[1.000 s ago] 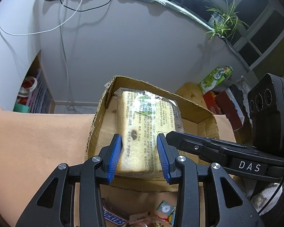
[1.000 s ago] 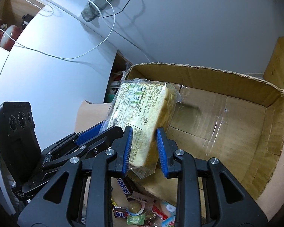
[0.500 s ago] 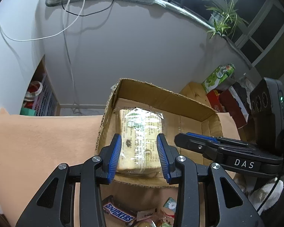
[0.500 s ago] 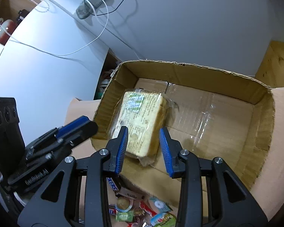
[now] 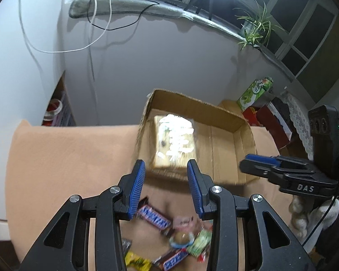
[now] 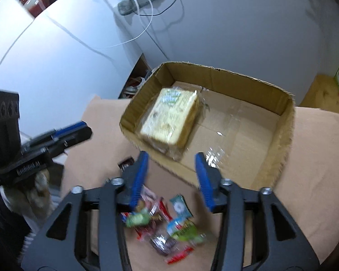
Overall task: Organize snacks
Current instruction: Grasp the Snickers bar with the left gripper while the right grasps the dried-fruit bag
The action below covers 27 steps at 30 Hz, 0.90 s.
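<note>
A wrapped loaf of sliced bread [image 5: 174, 143] lies in the left part of an open cardboard box [image 5: 244, 124]; it also shows in the right wrist view [image 6: 169, 118], inside the box [image 6: 287, 122]. My left gripper [image 5: 166, 178] is open and empty, above the box's near wall. My right gripper [image 6: 171, 172] is open and empty, pulled back over a pile of small snacks [image 6: 167, 223]. Snickers bars [image 5: 154, 216] and candies [image 5: 183, 238] lie on the cloth in front of the box.
The box stands on a peach cloth [image 5: 67, 158] over the table. A green carton [image 5: 254, 92] and red boxes [image 5: 271, 118] stand at the back right. The right gripper's body [image 5: 300, 174] is at the right edge. A wall is behind.
Both grippers let go of the bread, which now lies in the box. Both have opened and pulled back and up, so the snack pile shows below them.
</note>
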### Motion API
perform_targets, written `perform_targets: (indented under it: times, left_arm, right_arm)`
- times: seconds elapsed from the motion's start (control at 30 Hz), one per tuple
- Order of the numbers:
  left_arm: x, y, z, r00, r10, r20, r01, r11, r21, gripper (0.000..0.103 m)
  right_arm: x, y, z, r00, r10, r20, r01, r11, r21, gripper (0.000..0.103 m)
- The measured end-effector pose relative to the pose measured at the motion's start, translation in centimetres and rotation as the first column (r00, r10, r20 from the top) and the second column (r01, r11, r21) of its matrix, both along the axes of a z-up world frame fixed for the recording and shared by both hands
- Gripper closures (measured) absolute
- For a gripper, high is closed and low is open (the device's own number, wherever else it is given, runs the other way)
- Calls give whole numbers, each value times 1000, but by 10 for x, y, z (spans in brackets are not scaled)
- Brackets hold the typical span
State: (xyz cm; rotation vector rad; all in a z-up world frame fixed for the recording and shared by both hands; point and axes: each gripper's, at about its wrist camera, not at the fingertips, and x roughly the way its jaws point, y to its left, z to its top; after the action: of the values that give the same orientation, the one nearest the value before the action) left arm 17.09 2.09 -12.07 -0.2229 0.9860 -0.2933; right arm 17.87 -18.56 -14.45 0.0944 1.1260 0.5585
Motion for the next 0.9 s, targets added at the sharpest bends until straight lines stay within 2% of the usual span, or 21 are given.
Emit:
perform_targets:
  times: [0.23,0.4,0.5,0.63,0.73,0.9]
  left_arm:
    - [-40,26,-12,997,60,-47,-61,998,-21,67]
    - [-68,30,-30,993,68,-98,-70,997,-20,67]
    - [-79,18,-40,992,20,-126,-21,1000,-4,67]
    - [-91,-8,-51,985,-89,-145,101,992,73,67]
    - [-97,-31,-59,969,-192,-153,216,963,163,66]
    - [-100,-57,-77,924,-334,-185,375,884,279,64]
  right_arm:
    - [-52,-11,-10,998,67,-12,-68,997,-36,49]
    - [-81,-4,-24,984,178,-27,-180,979,-100,49]
    - [-94,4,-33,965,260,-36,-262,954,-147,49]
    - [-109,18,-40,931,364,-26,-360,903,-234,49]
    - [-118,29,-49,900,436,-30,-425,857,-292,49]
    - [-125,41,-64,862,502,-70,-499,813,-299,49]
